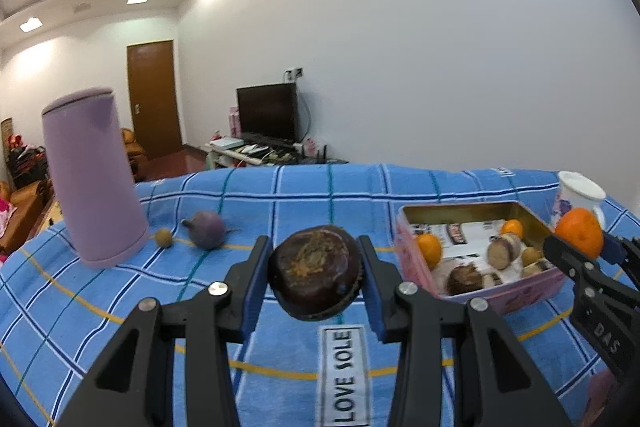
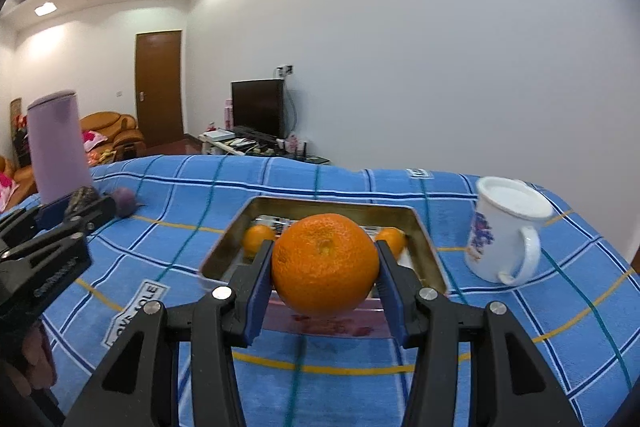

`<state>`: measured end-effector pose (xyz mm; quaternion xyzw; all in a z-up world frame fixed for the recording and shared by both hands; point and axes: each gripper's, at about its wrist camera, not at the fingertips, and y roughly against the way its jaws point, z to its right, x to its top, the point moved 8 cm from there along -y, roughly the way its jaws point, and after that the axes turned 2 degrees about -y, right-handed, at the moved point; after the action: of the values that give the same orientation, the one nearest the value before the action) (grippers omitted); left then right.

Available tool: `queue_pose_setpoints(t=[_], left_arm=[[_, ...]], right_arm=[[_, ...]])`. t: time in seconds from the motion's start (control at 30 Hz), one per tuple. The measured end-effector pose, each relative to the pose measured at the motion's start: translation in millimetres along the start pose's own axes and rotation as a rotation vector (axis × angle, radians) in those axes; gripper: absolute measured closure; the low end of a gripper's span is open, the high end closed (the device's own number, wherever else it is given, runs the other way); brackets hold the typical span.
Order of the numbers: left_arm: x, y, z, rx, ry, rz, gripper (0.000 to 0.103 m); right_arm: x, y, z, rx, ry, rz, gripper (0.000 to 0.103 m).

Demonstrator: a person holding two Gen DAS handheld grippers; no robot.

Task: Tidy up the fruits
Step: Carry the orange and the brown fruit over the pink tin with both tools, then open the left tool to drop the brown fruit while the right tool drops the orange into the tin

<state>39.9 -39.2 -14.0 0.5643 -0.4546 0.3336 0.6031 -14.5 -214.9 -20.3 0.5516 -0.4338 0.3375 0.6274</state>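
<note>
1. My left gripper (image 1: 316, 279) clamps a dark, round fruit (image 1: 316, 273) between its blue pads, held clear above the cloth (image 1: 280, 211).
2. My right gripper (image 2: 325, 281) pinches an orange (image 2: 325, 263) the same way, just short of the tin (image 2: 428, 247) ahead of it.
3. From the left gripper the tin sits ahead and to the right, already holding two small oranges (image 1: 429, 250) and several brownish pieces I cannot name.
4. Two loose fruits wait ahead and to the left of the left gripper: a purple fruit (image 1: 206, 229) and a small brown one (image 1: 163, 237), beside a tall lilac cup (image 1: 92, 179).
5. Risk, as I judge it: both grippers head for one tin, and their fingers could knock together over it, jarring a fruit loose.
6. Risk: the orange is smooth and held only at its sides; a tilt could let it roll out and off the cloth.
7. Risk: the tin is crowded, so a drop from height may bounce a fruit back out.
8. Risk: the mug (image 2: 506, 231) stands just right of the tin, within reach of a wide swing by the right gripper.
9. The surface is a blue checked cloth, rumpled, with a "LOVE SOLE" label (image 1: 343, 375).
10. Behind it: white walls, a brown door (image 1: 154, 99), a dark TV (image 1: 267, 113) and a tan sofa (image 2: 112, 131).
</note>
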Motion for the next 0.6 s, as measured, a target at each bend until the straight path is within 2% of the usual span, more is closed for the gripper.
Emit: queue_pose_setpoints(t=[0.13,0.33,0.6], left_arm=[[4.3,-0.7,19.1,-0.044,-0.018,-0.001,0.059],[13.3,-12.2,46.3,-0.178,0.016,-0.048,0.059],[26.3,-39.8,89.0,-0.187,-0.027,-0.069,0.059]], right_arm=[[0.7,-3.2,19.3,-0.020,-0.041,-0.011,0.053],[1.0,-11.1,43.7,-0.025,-0.108,-0.055,0.053],[13.1,-40.8,63.1,-0.059,-0.086,-0.113,0.053]])
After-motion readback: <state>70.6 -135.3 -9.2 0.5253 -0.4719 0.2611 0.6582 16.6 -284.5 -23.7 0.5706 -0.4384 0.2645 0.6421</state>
